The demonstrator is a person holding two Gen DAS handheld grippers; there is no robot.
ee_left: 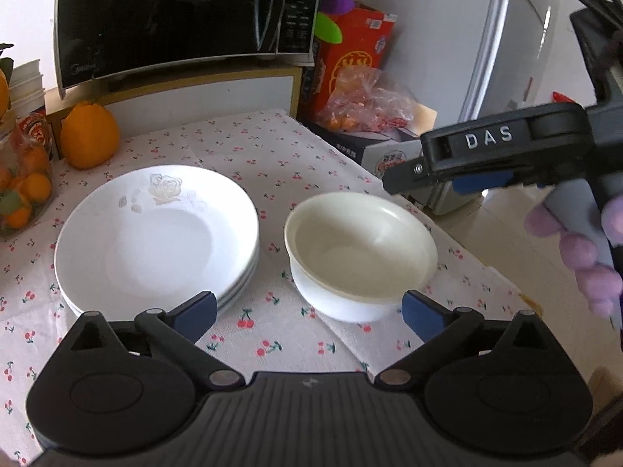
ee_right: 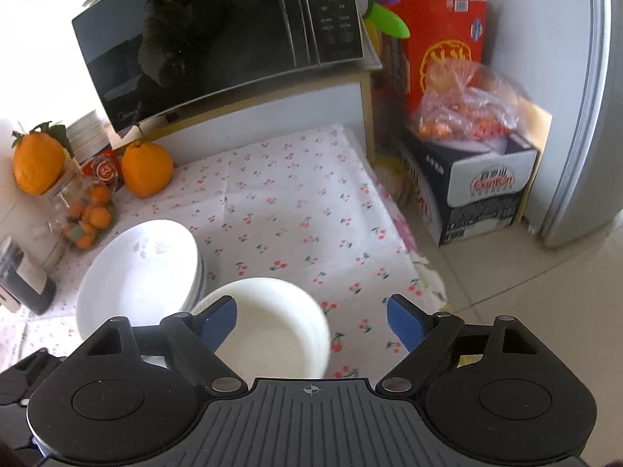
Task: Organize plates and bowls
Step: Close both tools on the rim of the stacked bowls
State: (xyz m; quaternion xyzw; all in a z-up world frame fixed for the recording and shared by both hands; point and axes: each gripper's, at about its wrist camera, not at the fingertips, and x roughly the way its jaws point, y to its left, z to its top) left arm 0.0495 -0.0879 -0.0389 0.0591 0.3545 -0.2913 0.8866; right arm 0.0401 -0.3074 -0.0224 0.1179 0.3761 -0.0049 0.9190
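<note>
A stack of white plates (ee_left: 155,233) with a pale rose print sits on the cherry-print tablecloth (ee_left: 272,163). A cream bowl (ee_left: 360,253) stands upright just right of it. My left gripper (ee_left: 309,313) is open and empty, just in front of the bowl and plates. The right gripper's side (ee_left: 486,155) hovers above and right of the bowl. In the right wrist view my right gripper (ee_right: 311,321) is open and empty above the bowl (ee_right: 268,330), with the plate stack (ee_right: 140,268) to the left.
A black microwave (ee_left: 175,19) stands on a shelf at the back. Oranges (ee_left: 89,140) and a jar of small fruit (ee_left: 23,186) are at the left. Boxes (ee_right: 479,183) and a bag of fruit (ee_right: 467,105) sit on the floor right of the table edge.
</note>
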